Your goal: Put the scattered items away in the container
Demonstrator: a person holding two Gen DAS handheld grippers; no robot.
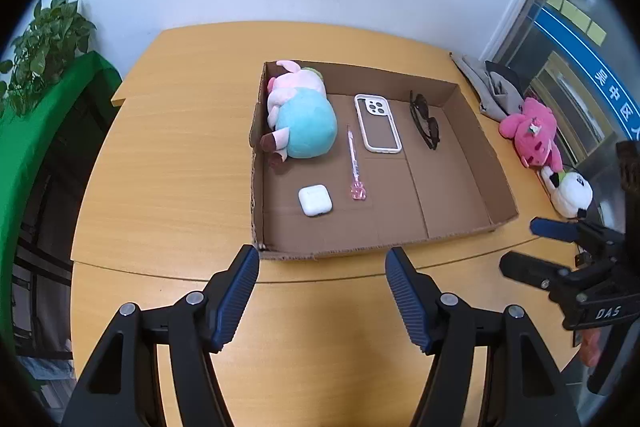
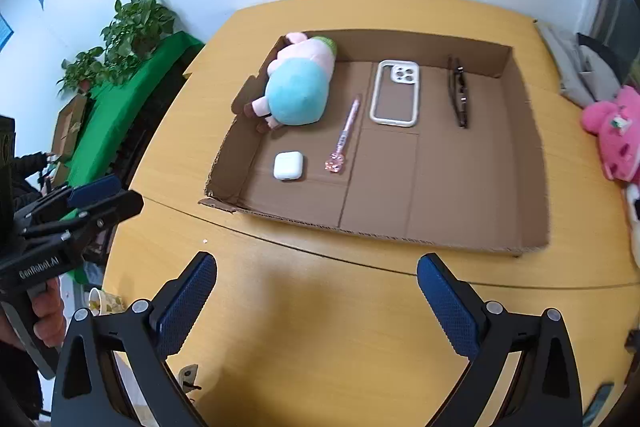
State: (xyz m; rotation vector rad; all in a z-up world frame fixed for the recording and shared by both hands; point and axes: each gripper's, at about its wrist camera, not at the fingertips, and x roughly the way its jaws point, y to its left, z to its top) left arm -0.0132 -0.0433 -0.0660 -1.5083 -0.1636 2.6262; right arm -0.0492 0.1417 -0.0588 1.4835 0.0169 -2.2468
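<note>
Both sets of jaws stand spread with nothing between them: the left gripper (image 1: 322, 301) and the right gripper (image 2: 316, 307) each hover over bare tabletop on the near side of a shallow cardboard box (image 1: 468, 233), the container for this task. The box lies flat on a round wooden table (image 1: 168, 163). Inside it, along the left wall, a plush pig in a teal dress (image 1: 302, 115) lies on its side. Beside it, well apart from one another, lie a pink pen (image 1: 354, 163), a white earbud case (image 1: 315, 200), a clear phone case (image 1: 378, 123) and a folded pair of dark sunglasses (image 1: 425, 121) near the far right. Outside the box, at the table's right edge, sit a pink plush toy (image 1: 534, 133), a black-and-white plush toy (image 1: 570, 193) and some grey cloth (image 1: 486, 87). It appears a drop-off has just finished and the tidying is well along. If the plush toys on the right count as scattered items, the next move calls for the right gripper to swing toward that edge, close on the soft pink toy and carry it over the low box wall.
</note>
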